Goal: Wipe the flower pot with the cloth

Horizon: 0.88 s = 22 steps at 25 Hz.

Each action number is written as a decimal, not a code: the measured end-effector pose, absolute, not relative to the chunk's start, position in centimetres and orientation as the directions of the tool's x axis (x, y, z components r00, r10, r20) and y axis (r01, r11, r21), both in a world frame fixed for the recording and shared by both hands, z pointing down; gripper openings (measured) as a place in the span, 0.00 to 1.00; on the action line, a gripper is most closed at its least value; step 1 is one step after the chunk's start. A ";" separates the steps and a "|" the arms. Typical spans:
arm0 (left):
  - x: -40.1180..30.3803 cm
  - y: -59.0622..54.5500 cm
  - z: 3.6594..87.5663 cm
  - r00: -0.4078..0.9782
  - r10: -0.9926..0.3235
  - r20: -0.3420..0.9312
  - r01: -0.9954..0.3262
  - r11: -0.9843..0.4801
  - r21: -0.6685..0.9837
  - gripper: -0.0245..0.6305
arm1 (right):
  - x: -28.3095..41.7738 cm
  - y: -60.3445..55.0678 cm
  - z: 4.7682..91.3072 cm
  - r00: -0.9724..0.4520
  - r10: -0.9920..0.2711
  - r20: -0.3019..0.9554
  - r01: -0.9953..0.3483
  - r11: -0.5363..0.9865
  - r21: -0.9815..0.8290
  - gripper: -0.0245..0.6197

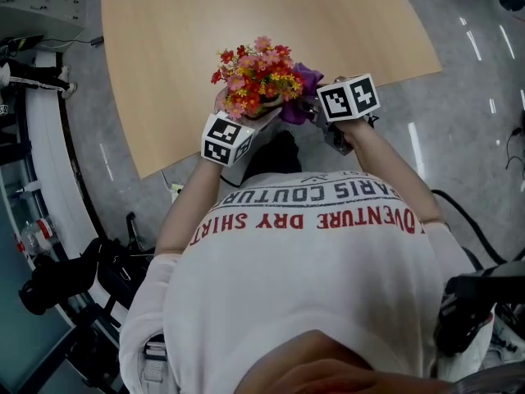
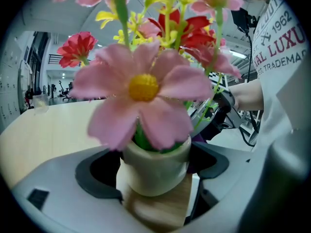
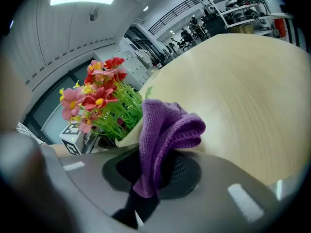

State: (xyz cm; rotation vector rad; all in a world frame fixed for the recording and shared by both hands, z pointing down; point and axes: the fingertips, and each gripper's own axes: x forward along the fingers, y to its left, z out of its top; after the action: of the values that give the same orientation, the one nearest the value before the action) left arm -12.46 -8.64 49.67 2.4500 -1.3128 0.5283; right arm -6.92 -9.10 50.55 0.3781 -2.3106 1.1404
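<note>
- Right, the flower pot (image 2: 155, 171) sits between the jaws of my left gripper (image 2: 153, 188); it is a small cream pot on a wooden base
- Those jaws stand wide, one to each side of the pot, and I read them as clamped on it, with nothing else between them
- Artificial flowers (image 2: 143, 89) in pink, red and yellow rise from the pot and fill most of the left gripper view
- From the head view, the pot is at the near edge of the table (image 1: 246, 15), just in front of the person's chest, and the blooms hide nearly all of it from above
- Whether the base rests on the table or hangs clear of it I cannot tell
- The purple cloth (image 3: 165, 125) is pinched between the closed jaws of my right gripper (image 3: 155, 178), its free part bunched up and bulging forward past the tips
- That bunch lies against the side of the pot, right under the green stems, on the side away from the left gripper
- Both grippers meet at the pot, and their marker cubes show in the head view, left (image 1: 227, 138) and right (image 1: 349, 97), either side of the flowers
- Nearer the camera is the white printed shirt (image 1: 312, 261), with grey floor (image 1: 459, 121) around the table
</note>
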 end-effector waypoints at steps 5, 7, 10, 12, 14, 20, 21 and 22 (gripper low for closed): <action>-12.5 -8.7 49.6 0.514 -0.727 0.456 -0.840 -0.534 0.096 0.74 | -6.8 -9.2 51.9 -0.784 -0.014 0.621 -0.497 0.612 -0.614 0.13; -12.6 -8.7 49.6 0.516 -0.724 0.457 -0.839 -0.536 0.097 0.74 | -6.8 -9.3 52.0 -0.782 -0.010 0.623 -0.497 0.614 -0.613 0.13; -12.4 -8.9 49.7 0.521 -0.717 0.463 -0.833 -0.546 0.092 0.74 | -6.6 -9.4 52.0 -0.790 -0.016 0.613 -0.496 0.605 -0.623 0.13; -12.5 -9.0 50.0 0.511 -0.718 0.472 -0.835 -0.545 0.075 0.74 | -6.2 -9.5 51.9 -0.797 -0.033 0.604 -0.500 0.598 -0.627 0.13; -12.9 -9.0 50.1 0.481 -0.738 0.473 -0.856 -0.513 0.070 0.74 | -5.7 -9.6 51.8 -0.802 -0.050 0.595 -0.505 0.589 -0.631 0.13; -13.7 -8.7 50.7 0.328 -0.841 0.430 -0.945 -0.295 0.145 0.75 | -3.5 -9.9 51.5 -0.821 -0.108 0.561 -0.517 0.556 -0.651 0.13; -13.7 -8.7 50.8 0.283 -0.862 0.421 -0.959 -0.247 0.140 0.75 | -3.1 -9.8 51.6 -0.821 -0.115 0.559 -0.520 0.553 -0.651 0.13; -13.8 -8.6 50.7 0.232 -0.883 0.409 -0.972 -0.191 0.139 0.75 | -2.7 -9.5 51.6 -0.821 -0.120 0.558 -0.523 0.550 -0.651 0.13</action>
State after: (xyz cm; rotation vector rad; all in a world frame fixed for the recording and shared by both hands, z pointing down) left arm -13.78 -8.61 50.73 2.1473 -1.7119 0.3360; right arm -2.74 -9.48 51.60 0.5200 -2.3344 1.1951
